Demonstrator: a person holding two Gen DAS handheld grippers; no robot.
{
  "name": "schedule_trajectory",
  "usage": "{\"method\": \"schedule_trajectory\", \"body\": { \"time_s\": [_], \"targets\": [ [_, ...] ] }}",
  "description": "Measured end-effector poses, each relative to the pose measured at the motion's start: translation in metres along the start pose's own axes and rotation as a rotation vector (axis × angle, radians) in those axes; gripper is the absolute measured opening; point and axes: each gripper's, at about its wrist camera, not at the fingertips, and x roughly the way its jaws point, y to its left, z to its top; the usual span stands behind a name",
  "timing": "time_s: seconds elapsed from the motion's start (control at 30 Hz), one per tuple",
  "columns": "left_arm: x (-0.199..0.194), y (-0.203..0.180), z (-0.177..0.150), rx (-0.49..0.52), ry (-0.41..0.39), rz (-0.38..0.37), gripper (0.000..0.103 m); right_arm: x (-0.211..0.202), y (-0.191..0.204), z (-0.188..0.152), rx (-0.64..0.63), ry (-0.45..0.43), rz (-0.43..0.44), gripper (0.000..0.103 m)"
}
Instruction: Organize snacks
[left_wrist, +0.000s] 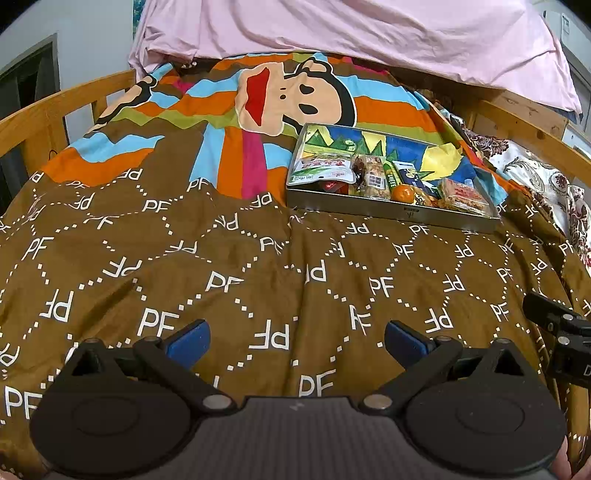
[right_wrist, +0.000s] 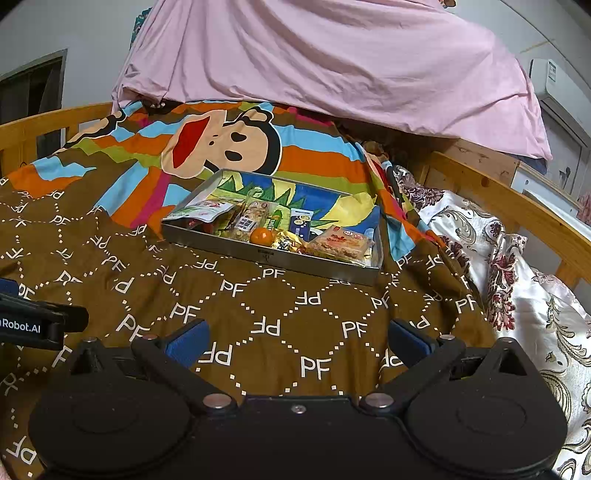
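Metal tray (right_wrist: 266, 258) at centre frame in the right view holds the snacks (right_wrist: 273, 229), crowded along its near wall. Both grippers, left (left_wrist: 297, 345) and right (right_wrist: 297, 343), hover low, jaws spread and empty, likely awaiting a pick.

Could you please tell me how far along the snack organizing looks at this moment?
Done, seemingly: the snacks, including the small orange and the rice cracker pack, lie in a row along the near side of the metal tray on the brown bedspread. In hand: nothing; the left gripper and right gripper are open and empty. Left: no loose snacks show on the bedspread, so perhaps only tidying.
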Motion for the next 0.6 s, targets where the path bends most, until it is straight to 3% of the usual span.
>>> {"method": "schedule_trajectory", "body": {
  "time_s": [0.6],
  "targets": [
    [0.0008, -0.0007, -0.0003, 0.005, 0.006, -0.002, 0.102, 0.0007, 0.0006, -0.0004, -0.003, 0.004, 0.002, 0.102]
  ]
}}
